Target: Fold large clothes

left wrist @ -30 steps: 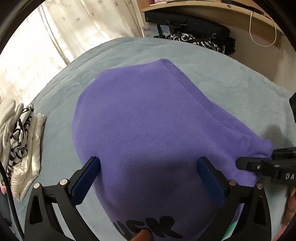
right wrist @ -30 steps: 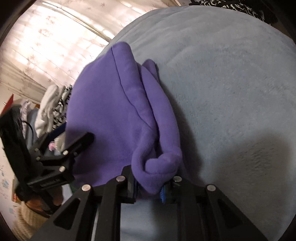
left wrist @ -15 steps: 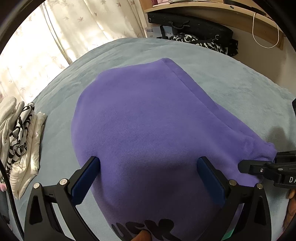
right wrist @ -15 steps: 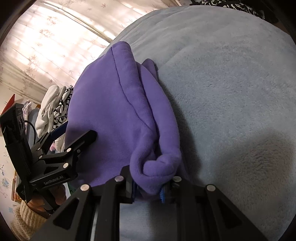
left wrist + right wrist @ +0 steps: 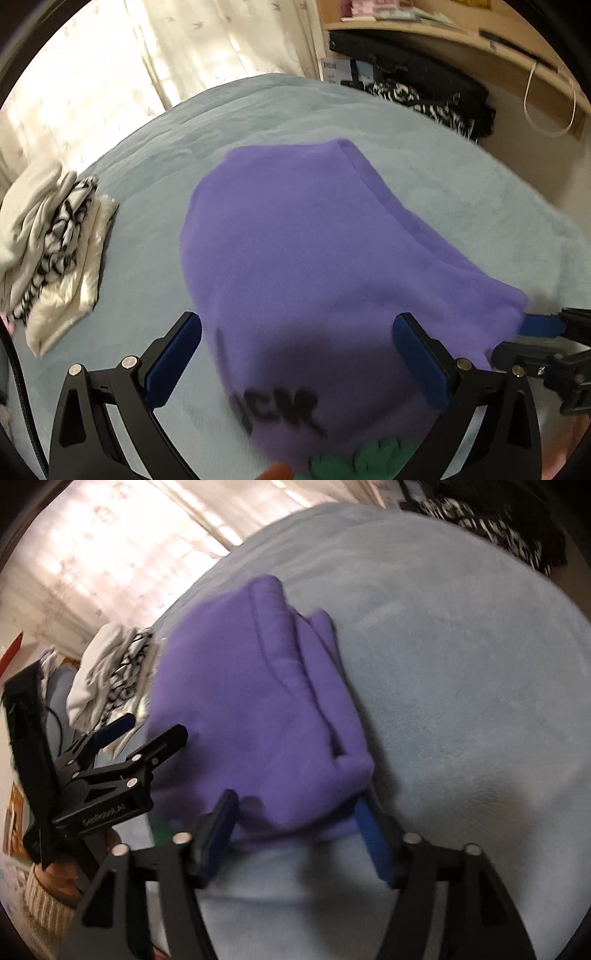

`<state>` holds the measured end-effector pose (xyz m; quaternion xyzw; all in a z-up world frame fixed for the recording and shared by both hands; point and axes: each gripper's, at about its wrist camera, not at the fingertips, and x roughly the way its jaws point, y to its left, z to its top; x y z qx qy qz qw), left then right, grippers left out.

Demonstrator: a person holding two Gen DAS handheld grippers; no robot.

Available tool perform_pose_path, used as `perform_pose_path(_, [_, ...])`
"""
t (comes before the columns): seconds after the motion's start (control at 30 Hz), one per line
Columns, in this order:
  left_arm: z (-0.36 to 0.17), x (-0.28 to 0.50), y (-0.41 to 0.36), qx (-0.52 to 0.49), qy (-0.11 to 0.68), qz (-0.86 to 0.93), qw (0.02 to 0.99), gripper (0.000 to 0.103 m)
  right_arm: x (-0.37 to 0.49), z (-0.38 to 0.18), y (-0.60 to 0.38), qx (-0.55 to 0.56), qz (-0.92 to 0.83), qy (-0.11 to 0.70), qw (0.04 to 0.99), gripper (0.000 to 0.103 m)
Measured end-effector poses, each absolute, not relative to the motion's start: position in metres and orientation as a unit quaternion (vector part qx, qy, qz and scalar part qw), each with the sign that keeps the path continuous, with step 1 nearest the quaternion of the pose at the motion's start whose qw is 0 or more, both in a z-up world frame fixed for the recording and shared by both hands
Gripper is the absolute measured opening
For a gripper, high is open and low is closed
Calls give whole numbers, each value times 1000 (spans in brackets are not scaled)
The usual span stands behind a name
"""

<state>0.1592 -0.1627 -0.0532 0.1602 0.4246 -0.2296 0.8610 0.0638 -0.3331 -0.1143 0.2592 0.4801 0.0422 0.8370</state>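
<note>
Purple sweatshirt (image 5: 266, 716) folded, between just-opened right gripper (image 5: 295, 834) jaws — unpinched

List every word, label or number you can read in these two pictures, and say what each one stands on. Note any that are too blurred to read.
"SenRoboLAI", roughly as it reads, in pale letters on the black body of the left gripper.
Large black letters printed on the purple garment: too blurred to read.
Small dark lettering on a white label beside the curtain: too small to read.
No numbers can be read.
</note>
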Motion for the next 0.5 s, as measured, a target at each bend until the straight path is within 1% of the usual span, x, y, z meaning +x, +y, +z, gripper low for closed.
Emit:
perform_pose_path(0.1, [-32,149,-130,115,424,-234,867,103,50,-90,-329,235,47,470,849,67])
perform_pose_path(0.3, [-13,140,-59,1,440,-236,867,103,36,-70,-329,238,63,458,854,71])
perform_pose_path(0.4, [-20,142,-38,-16,452,-225,863,103,39,-69,-335,247,69,458,851,71])
perform_pose_path(0.5, [-32,149,-34,-14,469,-219,856,103,49,-73,-345,262,73,462,844,71])
